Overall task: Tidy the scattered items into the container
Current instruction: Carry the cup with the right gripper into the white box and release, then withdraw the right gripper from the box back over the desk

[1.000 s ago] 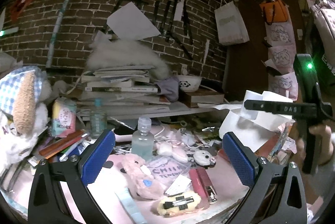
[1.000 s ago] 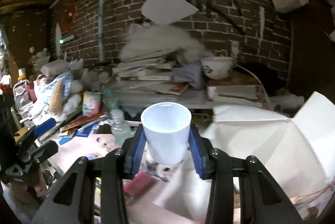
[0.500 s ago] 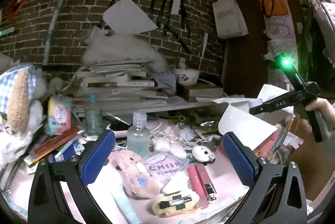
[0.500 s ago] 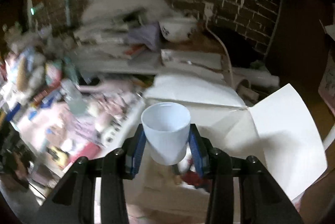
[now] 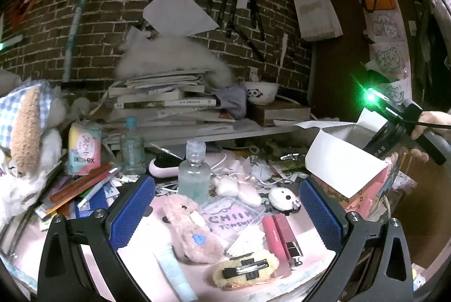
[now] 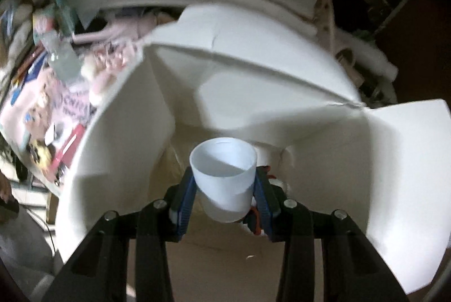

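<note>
My right gripper [image 6: 224,199] is shut on a white plastic cup [image 6: 224,180] and holds it tilted over the open white cardboard box [image 6: 118,138], between its raised flaps. Something red and white lies in the box below the cup. My left gripper [image 5: 225,213] is open and empty above the pink table. Between its fingers lie a pink plush toy [image 5: 191,228], a clear bottle [image 5: 194,172], a pink lipstick case [image 5: 279,237], a yellow fuzzy hair clip [image 5: 245,272] and a small tube [image 5: 174,273]. The box also shows in the left wrist view [image 5: 341,169], at right.
A stack of books [image 5: 166,107] and a panda bowl [image 5: 260,93] stand on a shelf by the brick wall. A plush dog [image 5: 25,138], a Kotex pack [image 5: 84,148] and pencils [image 5: 81,186] crowd the table's left side.
My right gripper has swung right and tipped down with the cup, from above the table to over the open box. My left gripper has barely moved.
</note>
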Demonstrator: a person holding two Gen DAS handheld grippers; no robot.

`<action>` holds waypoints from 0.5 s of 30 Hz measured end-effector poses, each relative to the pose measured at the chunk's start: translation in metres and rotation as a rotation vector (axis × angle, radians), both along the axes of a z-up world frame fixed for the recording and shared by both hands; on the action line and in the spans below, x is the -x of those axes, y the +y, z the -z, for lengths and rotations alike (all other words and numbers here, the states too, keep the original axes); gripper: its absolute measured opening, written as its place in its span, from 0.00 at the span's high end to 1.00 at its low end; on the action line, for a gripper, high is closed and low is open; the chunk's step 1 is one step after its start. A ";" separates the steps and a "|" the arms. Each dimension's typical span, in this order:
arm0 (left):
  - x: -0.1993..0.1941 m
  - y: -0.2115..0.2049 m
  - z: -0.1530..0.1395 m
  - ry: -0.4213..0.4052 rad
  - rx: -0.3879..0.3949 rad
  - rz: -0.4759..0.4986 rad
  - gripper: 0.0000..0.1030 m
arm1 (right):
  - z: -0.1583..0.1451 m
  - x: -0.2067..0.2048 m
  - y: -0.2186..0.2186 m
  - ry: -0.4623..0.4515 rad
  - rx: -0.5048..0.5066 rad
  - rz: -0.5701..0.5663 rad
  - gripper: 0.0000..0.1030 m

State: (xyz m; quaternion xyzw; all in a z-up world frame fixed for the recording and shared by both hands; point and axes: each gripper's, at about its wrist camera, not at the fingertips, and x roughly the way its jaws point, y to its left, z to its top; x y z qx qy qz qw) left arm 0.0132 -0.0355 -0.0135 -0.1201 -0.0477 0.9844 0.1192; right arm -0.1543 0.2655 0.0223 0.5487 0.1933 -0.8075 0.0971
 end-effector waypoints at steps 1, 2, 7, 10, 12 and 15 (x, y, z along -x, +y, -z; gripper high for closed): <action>0.000 0.000 0.000 -0.001 0.003 -0.002 0.00 | 0.002 0.002 -0.001 -0.015 -0.006 -0.004 0.64; 0.000 0.000 0.000 0.000 0.004 -0.002 0.00 | 0.005 0.003 -0.002 -0.033 -0.019 -0.014 0.64; 0.002 -0.001 0.000 -0.001 -0.003 0.000 0.00 | 0.013 0.006 -0.006 -0.068 -0.062 -0.037 0.63; 0.003 -0.001 0.003 -0.007 0.000 -0.008 0.00 | 0.012 0.005 -0.003 -0.061 -0.072 -0.034 0.57; 0.004 -0.001 0.004 -0.014 0.009 -0.020 0.00 | 0.009 0.002 -0.001 -0.051 -0.080 -0.025 0.50; 0.006 -0.002 0.006 -0.018 0.023 -0.029 0.00 | -0.001 -0.003 0.002 -0.001 -0.079 -0.010 0.41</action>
